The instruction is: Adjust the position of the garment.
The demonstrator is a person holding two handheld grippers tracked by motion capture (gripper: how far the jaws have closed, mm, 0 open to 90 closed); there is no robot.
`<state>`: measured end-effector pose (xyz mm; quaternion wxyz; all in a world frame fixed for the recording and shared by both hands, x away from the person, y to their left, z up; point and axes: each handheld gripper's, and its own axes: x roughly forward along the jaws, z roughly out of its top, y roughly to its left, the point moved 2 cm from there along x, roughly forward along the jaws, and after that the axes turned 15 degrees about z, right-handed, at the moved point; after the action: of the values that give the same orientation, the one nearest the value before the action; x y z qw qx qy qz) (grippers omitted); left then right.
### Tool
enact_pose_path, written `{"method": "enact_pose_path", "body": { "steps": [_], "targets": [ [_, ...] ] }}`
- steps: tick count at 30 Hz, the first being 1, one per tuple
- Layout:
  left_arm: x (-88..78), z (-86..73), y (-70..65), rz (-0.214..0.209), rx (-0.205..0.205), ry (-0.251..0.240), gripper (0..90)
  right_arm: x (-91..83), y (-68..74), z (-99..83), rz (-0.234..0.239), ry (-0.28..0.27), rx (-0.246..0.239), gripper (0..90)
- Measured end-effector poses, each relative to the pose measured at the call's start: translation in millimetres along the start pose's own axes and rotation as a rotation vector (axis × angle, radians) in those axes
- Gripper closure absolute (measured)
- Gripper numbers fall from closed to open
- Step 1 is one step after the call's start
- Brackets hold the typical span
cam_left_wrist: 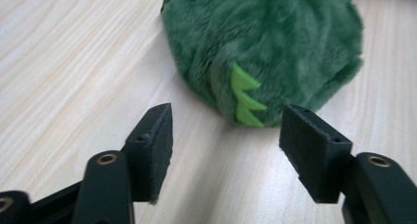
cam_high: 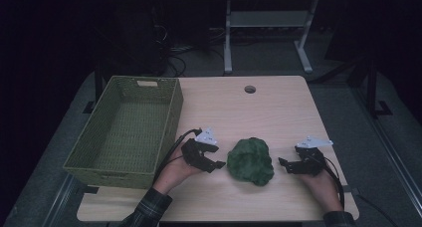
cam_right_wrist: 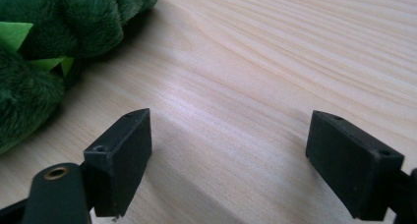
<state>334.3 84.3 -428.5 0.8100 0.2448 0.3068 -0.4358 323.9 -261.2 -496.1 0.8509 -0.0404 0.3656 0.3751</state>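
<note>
Plush (cam_high: 250,161) lies on the table (cam_high: 268,107), right of the basket (cam_high: 124,132). Left claw (cam_high: 219,165) sits just left of the plush, jaws apart, nothing between them. Right claw (cam_high: 282,163) sits near the plush's right side, jaws apart over bare wood.

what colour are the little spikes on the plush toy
Bright lime green spikes, set against the dark green plush toy; the left gripper view shows them best.

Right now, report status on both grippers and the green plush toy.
Left gripper open, right gripper open, nothing held. Green plush toy on the table between them, untouched. Basket at left, path unobstructed.
</note>
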Motion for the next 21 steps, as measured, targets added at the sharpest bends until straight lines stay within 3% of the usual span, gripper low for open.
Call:
{"method": "enact_pose_path", "body": {
  "steps": [9,21],
  "targets": [
    [5.1,26.7,-5.8,-0.039,0.076,0.006,26.1,0.1,-0.1,0.1,-0.001,0.000,0.002,16.8],
    [29.6,42.6,-13.7,-0.103,0.155,0.048,17.3,0.1,-0.1,0.1,-0.002,-0.001,0.002,16.9]
  ]
}}
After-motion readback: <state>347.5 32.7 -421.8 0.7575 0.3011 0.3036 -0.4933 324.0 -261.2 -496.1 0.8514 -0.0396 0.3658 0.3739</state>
